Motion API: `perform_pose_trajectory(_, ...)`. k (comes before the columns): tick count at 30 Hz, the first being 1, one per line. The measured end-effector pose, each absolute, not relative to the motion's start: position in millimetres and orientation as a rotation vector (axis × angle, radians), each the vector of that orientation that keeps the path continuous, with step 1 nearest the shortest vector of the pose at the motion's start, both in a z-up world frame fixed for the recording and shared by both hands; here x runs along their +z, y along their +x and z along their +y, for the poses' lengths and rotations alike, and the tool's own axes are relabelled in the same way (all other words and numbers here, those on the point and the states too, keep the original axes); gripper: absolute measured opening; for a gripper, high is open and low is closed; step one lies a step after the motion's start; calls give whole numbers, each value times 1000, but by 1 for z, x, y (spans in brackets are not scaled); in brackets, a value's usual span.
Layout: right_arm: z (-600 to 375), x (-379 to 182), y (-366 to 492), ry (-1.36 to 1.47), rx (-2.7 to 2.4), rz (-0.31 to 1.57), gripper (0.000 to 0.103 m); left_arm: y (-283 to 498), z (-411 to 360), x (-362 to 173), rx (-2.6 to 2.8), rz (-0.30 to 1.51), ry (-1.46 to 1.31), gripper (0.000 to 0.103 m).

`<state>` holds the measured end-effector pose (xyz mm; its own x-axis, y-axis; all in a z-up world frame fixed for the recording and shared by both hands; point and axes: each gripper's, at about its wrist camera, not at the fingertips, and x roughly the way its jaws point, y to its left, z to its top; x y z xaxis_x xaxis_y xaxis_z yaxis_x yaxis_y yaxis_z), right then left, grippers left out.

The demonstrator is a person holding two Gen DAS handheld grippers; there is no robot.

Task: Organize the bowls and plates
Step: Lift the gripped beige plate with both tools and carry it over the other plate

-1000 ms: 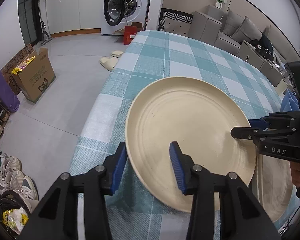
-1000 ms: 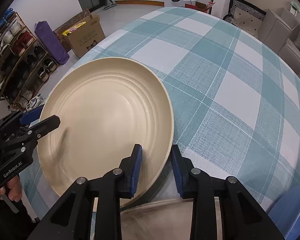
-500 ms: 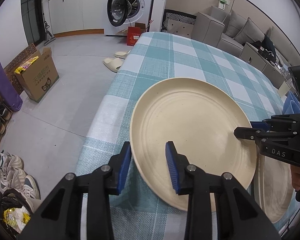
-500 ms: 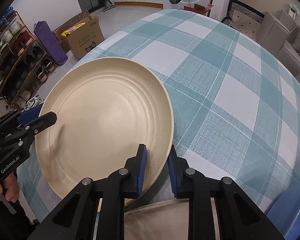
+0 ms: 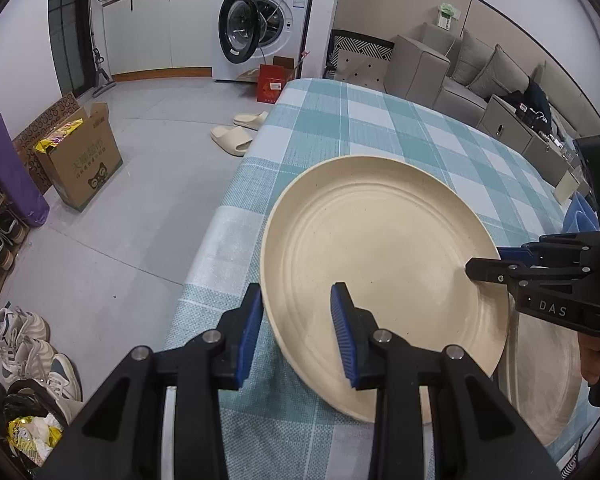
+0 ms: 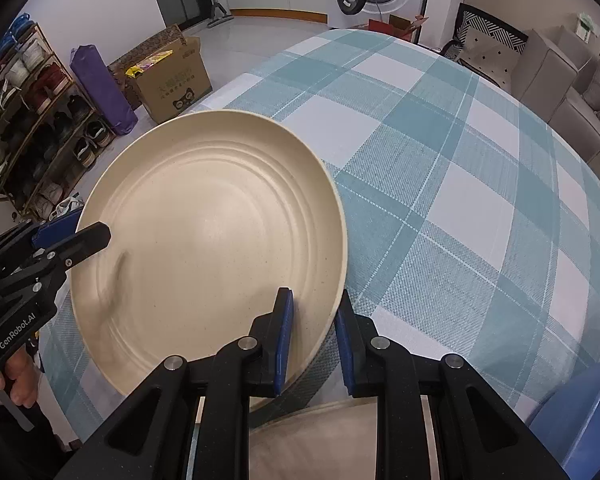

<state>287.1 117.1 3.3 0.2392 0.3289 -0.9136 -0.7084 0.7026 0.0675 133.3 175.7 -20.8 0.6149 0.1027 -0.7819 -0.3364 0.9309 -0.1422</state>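
A large cream plate lies at the near corner of the teal checked tablecloth, held at two opposite points of its rim. My left gripper straddles its left rim, one pad under the lip and one on the inner face, shut on it. On the opposite rim my right gripper is shut too. Each gripper shows in the other's view: the right gripper and the left gripper. A second cream plate lies partly under the first.
A blue object sits at the table's near right edge. The tablecloth stretches away beyond the plates. Left of the table the floor holds a cardboard box, slippers and a shoe rack. A washing machine stands at the back.
Both grippers' jaws have narrowed onto the plate's rim, the left by more. The hands and the plate have barely shifted.
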Motion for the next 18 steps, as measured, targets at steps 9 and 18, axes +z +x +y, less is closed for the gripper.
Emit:
perform_pose_trajectory(9,113,20,283,-395,726,1093,21,126,171,-5,243,839,-286,33)
perform_pose_trajectory(18,103,35,276,-387,702,1080,21,124,163,6,223,815,-278,33)
